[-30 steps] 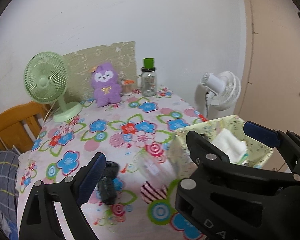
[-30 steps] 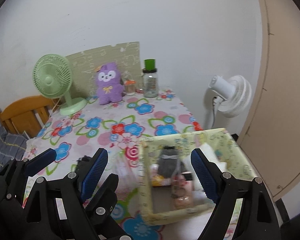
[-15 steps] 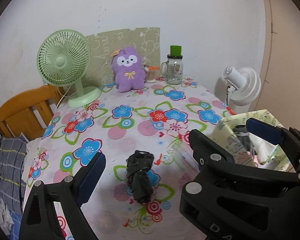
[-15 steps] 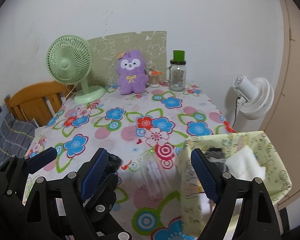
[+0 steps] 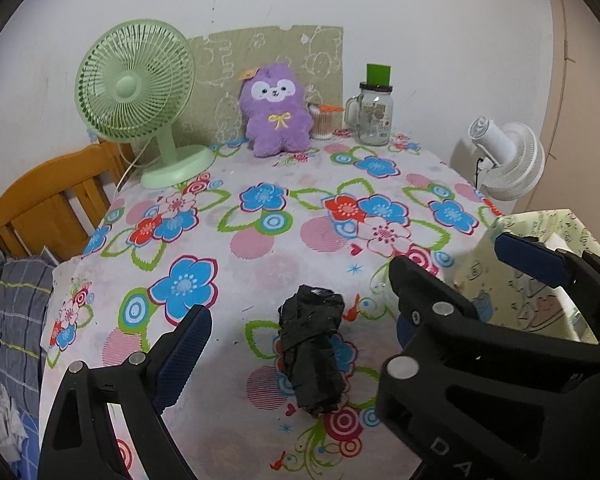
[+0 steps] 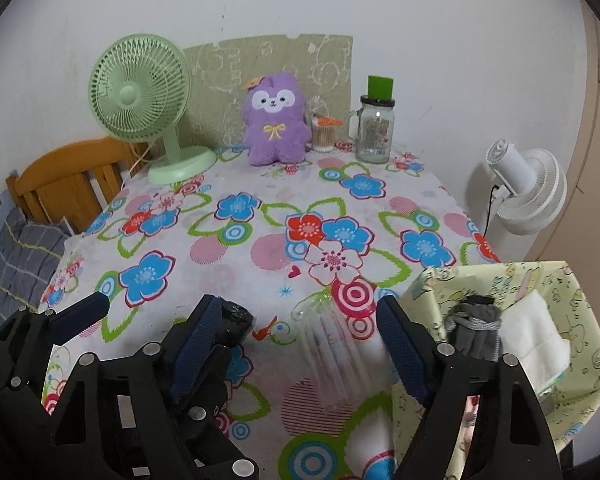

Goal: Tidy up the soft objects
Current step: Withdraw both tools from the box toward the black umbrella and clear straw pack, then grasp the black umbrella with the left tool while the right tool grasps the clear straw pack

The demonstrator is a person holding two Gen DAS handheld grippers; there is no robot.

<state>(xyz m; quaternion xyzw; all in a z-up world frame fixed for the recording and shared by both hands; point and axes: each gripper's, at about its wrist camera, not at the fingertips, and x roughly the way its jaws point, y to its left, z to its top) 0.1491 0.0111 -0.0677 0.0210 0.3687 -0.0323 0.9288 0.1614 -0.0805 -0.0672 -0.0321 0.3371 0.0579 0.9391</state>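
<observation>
A black rolled cloth bundle [image 5: 314, 350] lies on the floral tablecloth, near the front, between the fingers of my open, empty left gripper [image 5: 296, 340]; in the right wrist view it [image 6: 234, 320] is partly hidden behind that gripper's finger. My right gripper [image 6: 296, 344] is open and empty, above a clear packet [image 6: 332, 354]. A pale green fabric box [image 6: 540, 280] at the table's right front holds a grey rolled sock [image 6: 476, 332] and a white folded cloth [image 6: 536, 338]. A purple plush toy [image 5: 276, 110] sits at the back against the wall.
A green desk fan [image 5: 140, 92] stands back left. A glass jar with a green lid [image 5: 374, 108] and a small cotton swab tub [image 5: 322, 120] stand back right. A white fan [image 5: 508, 156] is beyond the table's right edge. A wooden chair [image 5: 48, 204] is on the left.
Both views have swung left, away from the fabric box and towards the table's middle. The black bundle now lies between the left gripper's fingers. Both grippers stay open.
</observation>
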